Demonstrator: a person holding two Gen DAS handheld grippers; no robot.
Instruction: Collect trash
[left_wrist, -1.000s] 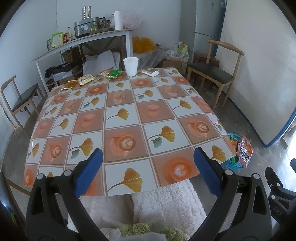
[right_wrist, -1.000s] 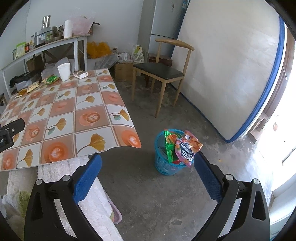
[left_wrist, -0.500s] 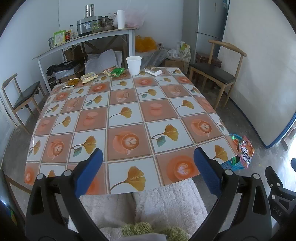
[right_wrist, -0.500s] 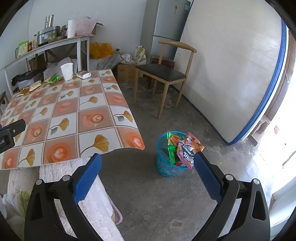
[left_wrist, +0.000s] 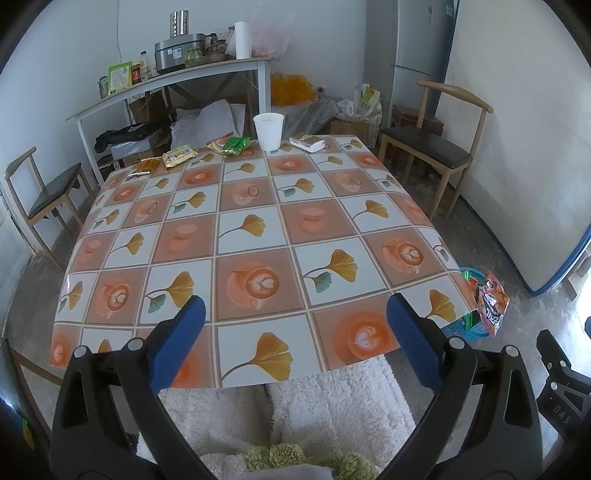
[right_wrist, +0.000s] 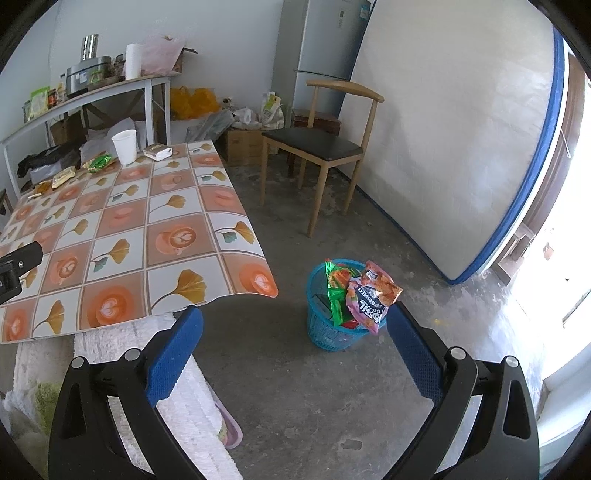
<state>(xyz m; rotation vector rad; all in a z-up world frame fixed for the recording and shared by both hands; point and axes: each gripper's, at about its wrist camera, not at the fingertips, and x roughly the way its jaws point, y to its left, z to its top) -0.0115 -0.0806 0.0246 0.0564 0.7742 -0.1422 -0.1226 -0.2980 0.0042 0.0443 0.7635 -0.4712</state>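
Trash lies along the far edge of the patterned table (left_wrist: 258, 236): a white paper cup (left_wrist: 269, 131), a green wrapper (left_wrist: 235, 145), a yellow wrapper (left_wrist: 178, 156), a white packet (left_wrist: 307, 142) and a small orange wrapper (left_wrist: 147, 165). My left gripper (left_wrist: 295, 336) is open and empty over the table's near edge. A blue basket (right_wrist: 332, 314) on the floor holds snack bags, one orange bag (right_wrist: 371, 295) hanging over its rim. My right gripper (right_wrist: 295, 347) stands open and empty above the floor, near the basket.
A wooden chair (right_wrist: 325, 151) stands right of the table, another chair (left_wrist: 44, 192) at its left. A white shelf table (left_wrist: 177, 77) with kitchen items lines the back wall. A white fluffy fabric (left_wrist: 325, 402) lies below the table's near edge. A mattress (right_wrist: 461, 129) leans on the right wall.
Both grippers have drawn back slightly and risen, so the table and basket sit a little lower and farther in view. Both stay open and empty.
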